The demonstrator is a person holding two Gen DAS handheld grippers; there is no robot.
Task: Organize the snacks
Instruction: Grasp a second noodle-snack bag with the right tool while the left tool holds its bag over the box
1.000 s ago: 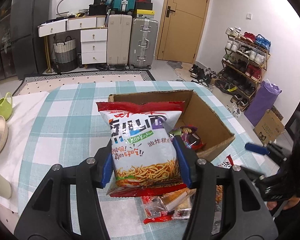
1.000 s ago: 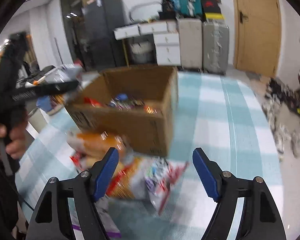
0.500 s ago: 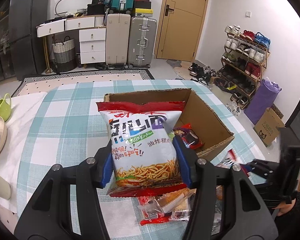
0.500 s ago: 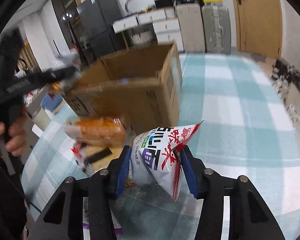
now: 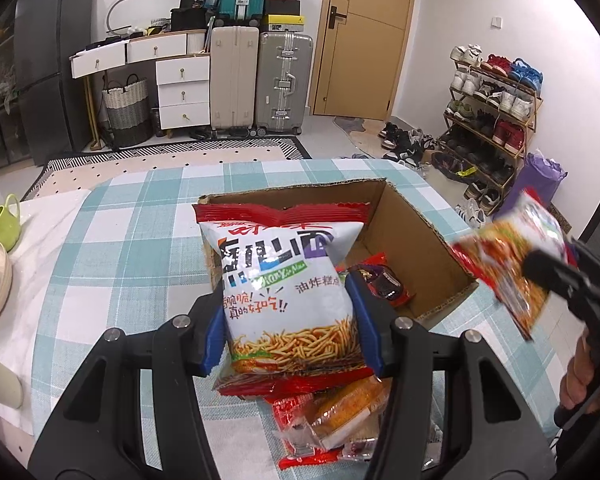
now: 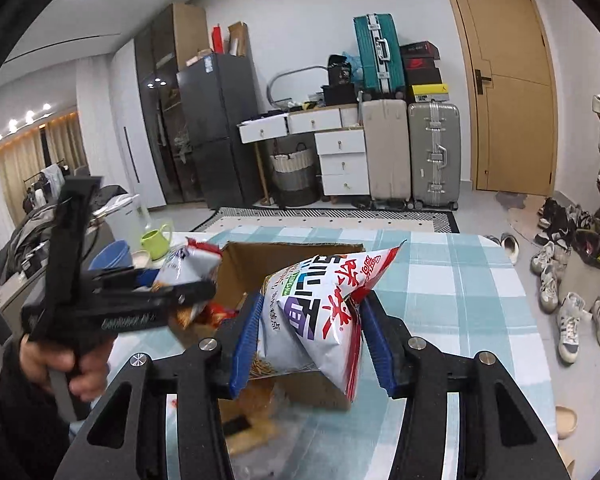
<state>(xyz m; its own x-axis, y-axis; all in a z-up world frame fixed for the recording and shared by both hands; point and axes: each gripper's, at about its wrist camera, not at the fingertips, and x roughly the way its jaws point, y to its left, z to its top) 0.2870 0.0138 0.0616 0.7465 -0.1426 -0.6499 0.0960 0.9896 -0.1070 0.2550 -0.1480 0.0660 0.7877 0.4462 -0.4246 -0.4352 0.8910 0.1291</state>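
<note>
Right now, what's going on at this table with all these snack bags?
A person is sorting snacks into a cardboard box on the checked table. Each hand works a two-finger tool, and each tool is clamped on a noodle-snack bag. The left tool holds its bag upright in front of the box. The right tool holds a second bag up near the box. A few packets lie in the box; others wait on the table.

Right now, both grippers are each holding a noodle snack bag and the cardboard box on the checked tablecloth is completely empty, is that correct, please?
Not quite: the cardboard box is not empty. The left wrist view shows at least one dark red snack packet already lying inside it. The rest holds: the left gripper and the right gripper each hold a noodle snack bag, and the box stands on the checked tablecloth.
</note>
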